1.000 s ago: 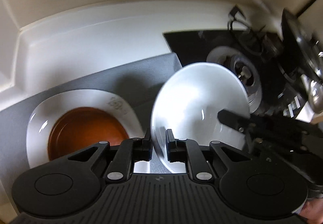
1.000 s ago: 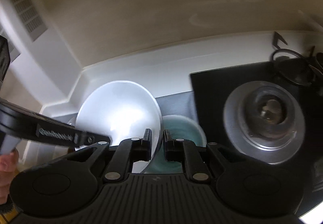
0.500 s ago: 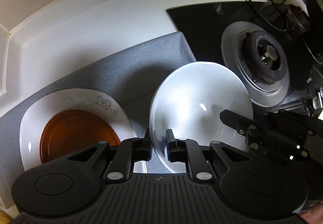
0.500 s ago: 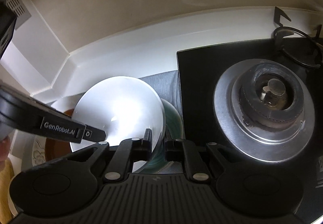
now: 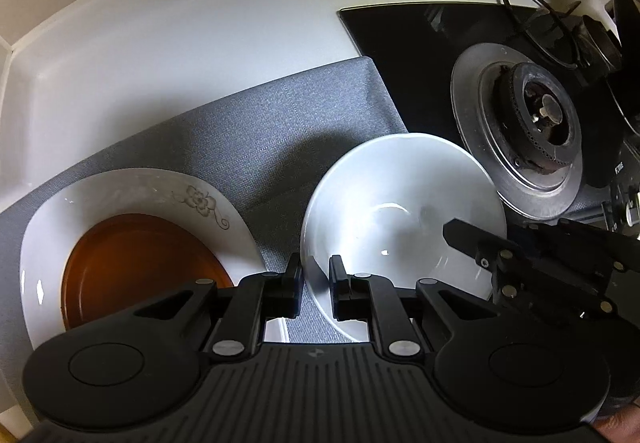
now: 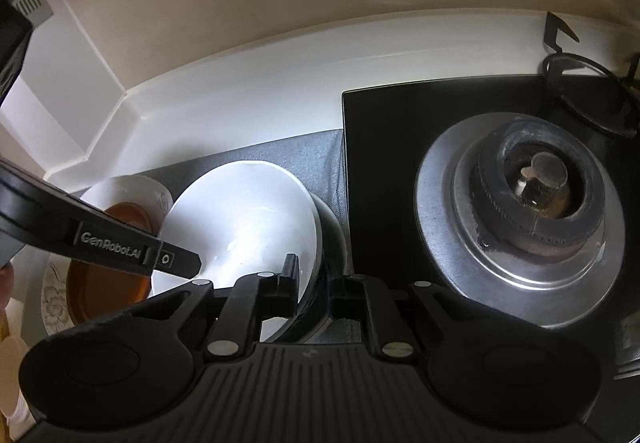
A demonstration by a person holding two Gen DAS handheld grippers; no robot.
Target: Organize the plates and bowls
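1. Bowl (image 5: 400,211), white: it sits on the grey mat (image 5: 280,123), nested in a darker bowl (image 6: 330,239), beside your stove burner (image 5: 532,123).
2. Left gripper (image 5: 315,283): narrow, pinching the bowl's near rim.
3. Right gripper (image 6: 316,283): narrow, clamping the opposite rim.
4. Plate (image 5: 132,195), white: it holds a brown dish (image 5: 132,267), left of the bowl.

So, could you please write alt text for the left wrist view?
The left gripper is shut on the near rim of a white bowl over a grey mat, with the right gripper at its far side. To the left sits a floral white plate holding an amber dish; a gas burner lies right.
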